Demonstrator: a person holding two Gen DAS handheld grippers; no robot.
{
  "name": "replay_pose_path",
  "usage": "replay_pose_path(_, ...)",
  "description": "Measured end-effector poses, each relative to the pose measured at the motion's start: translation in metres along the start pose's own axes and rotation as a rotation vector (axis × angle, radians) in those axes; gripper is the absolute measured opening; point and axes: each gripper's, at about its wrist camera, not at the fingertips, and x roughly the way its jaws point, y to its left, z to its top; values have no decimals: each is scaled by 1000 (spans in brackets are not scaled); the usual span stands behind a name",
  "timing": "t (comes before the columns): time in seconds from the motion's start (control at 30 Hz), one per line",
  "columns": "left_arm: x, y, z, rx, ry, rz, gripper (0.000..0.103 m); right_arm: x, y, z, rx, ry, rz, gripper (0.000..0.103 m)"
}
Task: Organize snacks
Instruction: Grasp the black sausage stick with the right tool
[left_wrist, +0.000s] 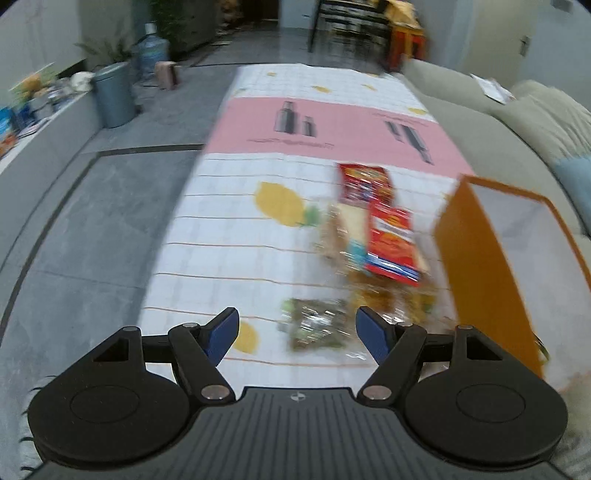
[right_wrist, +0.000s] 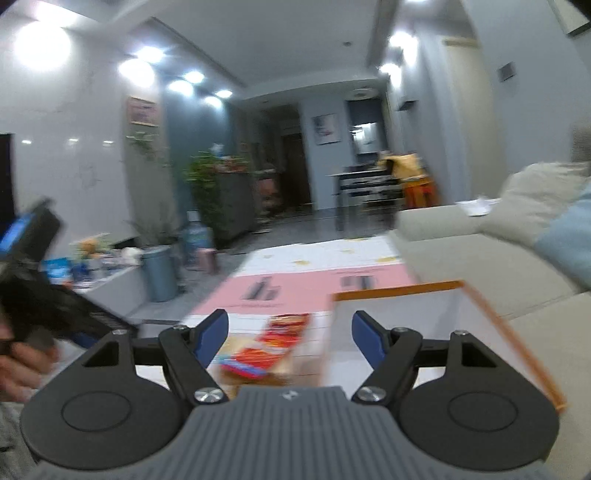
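My left gripper (left_wrist: 297, 330) and right gripper (right_wrist: 289, 334): jaws wide, empty. Crinkly foil snack packets (left_wrist: 391, 236) heaped centre-right on gridded-cloth worktop (left_wrist: 221, 236), beside open rectangular orange box (left_wrist: 480, 266).

Indoor artificial light, both views blurring with motion.

Ceiling lights (right_wrist: 177, 79) are blowing out into white glare on the wall in the right wrist view. The snack packets (left_wrist: 384, 225) and orange box (left_wrist: 491, 273) are smearing; the left tool (left_wrist: 297, 334) and right tool (right_wrist: 290, 338) are staying sharp. Fisheye curvature is bending the worktop (left_wrist: 221, 236) and floor edges, with dark vignetting showing at the frame corners. Shadows are falling soft and faint.
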Motion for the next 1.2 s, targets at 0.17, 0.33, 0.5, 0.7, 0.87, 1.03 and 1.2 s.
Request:
replay_pose_path(0.17,7,31,2,-45,19,-34,85,20,28,-9,-18,90,86,62)
replay_pose_path(0.33,21,45,-5,-40,71,-59,85,53,52,-30,-43,263,47,60)
replay_pose_path(0.5,32,46,-9,-10,105,-83,85,97,62,-53,88,466,-94,59)
replay_pose_path(0.7,39,43,-10,-6,113,-84,84,149,57,-76,322,581,-308,56)
replay_pose_path(0.87,47,43,-11,6,101,-40,84,162,73,-96,253,613,-393,56)
replay_pose_path(1.03,48,30,-13,139,57,-69,84,163,87,-109,91,610,-355,49)
replay_pose_path(1.2,51,14,-18,268,11,-90,84,151,75,-109,71,606,-304,39)
